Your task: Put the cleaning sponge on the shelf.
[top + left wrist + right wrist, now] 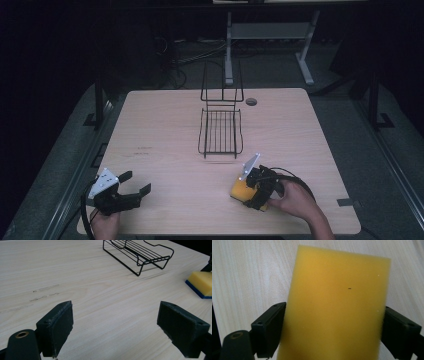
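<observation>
Pale wooden table [165, 125] with black wire rack [220, 131] and yellow sponge [239, 189].

the high view was dim, its surroundings nearly black, with only the pale surface [165, 135] evenly lit from above. the wire rack [220, 131] cast faint shadows. in the right gripper view the yellow sponge [337, 307] was soft, out of focus.
</observation>
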A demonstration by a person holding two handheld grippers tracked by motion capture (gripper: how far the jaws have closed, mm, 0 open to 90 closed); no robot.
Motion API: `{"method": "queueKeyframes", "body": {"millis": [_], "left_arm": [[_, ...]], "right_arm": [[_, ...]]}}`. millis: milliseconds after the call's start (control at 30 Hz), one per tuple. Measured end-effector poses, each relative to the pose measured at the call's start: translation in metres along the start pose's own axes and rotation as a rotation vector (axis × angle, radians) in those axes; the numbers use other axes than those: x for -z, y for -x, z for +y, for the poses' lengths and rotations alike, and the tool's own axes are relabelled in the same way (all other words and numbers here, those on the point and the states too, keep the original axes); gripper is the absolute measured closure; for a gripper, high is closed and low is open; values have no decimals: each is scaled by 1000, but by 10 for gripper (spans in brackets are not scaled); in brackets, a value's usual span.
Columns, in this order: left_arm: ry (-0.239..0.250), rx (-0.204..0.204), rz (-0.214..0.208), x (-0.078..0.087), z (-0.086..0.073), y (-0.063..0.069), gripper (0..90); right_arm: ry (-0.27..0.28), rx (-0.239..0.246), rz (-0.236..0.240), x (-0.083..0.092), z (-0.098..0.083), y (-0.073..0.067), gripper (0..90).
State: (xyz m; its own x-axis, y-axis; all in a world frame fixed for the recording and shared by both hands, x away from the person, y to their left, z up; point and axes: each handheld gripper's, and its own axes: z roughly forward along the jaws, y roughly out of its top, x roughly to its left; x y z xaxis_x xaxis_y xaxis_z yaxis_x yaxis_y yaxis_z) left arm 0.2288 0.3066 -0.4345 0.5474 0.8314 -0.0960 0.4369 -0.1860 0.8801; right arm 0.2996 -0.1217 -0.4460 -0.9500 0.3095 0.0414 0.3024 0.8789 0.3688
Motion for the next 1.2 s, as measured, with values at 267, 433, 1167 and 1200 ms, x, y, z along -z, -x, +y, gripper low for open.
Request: {"method": "queueKeyframes", "body": {"millis": [267,433,1167,1200], "left_arm": [[0,-1,-2,0,0,0,128],[1,0,-2,0,0,0,128],[4,-1,-1,1,0,0,128],[5,-1,0,1,0,0,128]], "right_arm": [[-6,5,-1,-3,0,-1,144],[-3,6,-2,-5,-1,0,151],[5,34,-7,0,-3,-3,204],[6,35,-5,0,-3,-3,205]]}}
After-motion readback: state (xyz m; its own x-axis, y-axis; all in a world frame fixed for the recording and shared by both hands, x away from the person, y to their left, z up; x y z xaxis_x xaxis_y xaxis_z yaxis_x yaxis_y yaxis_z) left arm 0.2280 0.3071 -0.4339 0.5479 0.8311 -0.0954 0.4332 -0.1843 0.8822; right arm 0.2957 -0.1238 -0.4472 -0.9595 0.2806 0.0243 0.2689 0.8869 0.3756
